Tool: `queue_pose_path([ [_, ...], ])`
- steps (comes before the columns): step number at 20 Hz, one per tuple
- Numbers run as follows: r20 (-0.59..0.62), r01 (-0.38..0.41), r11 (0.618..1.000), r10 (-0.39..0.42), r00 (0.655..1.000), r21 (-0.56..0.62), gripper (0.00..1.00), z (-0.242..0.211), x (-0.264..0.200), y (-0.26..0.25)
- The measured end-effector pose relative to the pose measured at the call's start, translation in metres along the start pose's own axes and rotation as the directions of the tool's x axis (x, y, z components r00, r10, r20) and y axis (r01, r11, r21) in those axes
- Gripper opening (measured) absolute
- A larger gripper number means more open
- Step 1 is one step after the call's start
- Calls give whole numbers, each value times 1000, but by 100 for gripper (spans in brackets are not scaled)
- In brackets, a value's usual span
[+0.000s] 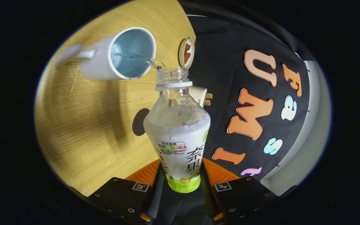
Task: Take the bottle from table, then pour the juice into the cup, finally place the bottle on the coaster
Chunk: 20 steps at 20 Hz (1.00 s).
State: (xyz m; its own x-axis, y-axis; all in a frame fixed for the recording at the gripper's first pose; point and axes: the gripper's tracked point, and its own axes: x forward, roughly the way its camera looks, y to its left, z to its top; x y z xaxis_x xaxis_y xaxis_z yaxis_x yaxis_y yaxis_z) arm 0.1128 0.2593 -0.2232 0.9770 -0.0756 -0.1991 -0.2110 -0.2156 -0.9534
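Between the two fingers of the gripper (pixel 180 184) sits the bottle (pixel 177 137), both fingers pressed against its lower sides so that it is firmly clamped. It is tipped over towards the cup (pixel 111 57), its uncapped neck just at the rim, and a thin clear stream runs from the mouth into the cup, where liquid already lies with small bubbles on it. The cup stands on the wooden table (pixel 83 134), handle pointing away from the bottle.

Pouring is the step in hand; the pick-up is done and the set-down is not yet begun. A dark round coaster (pixel 139 122) lies flat on the table, partly hidden behind the bottle's shoulder, near the cup but apart from it. Beyond the neck are a small round dish (pixel 186 53) with something brown in it and a white plug (pixel 200 96).

Next, judging from this, the bottle must be brought upright to stop the flow, then carried to the coaster and lowered squarely onto it before the fingers let go. A few drops already glint on the table, so tilting back slowly would spare more spilling.
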Motion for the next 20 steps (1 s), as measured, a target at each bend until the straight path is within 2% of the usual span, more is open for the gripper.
queue_pose_path([
  [20, -3, 8, 997, -8, 1000, -81, 60, 5, -1, -8],
])
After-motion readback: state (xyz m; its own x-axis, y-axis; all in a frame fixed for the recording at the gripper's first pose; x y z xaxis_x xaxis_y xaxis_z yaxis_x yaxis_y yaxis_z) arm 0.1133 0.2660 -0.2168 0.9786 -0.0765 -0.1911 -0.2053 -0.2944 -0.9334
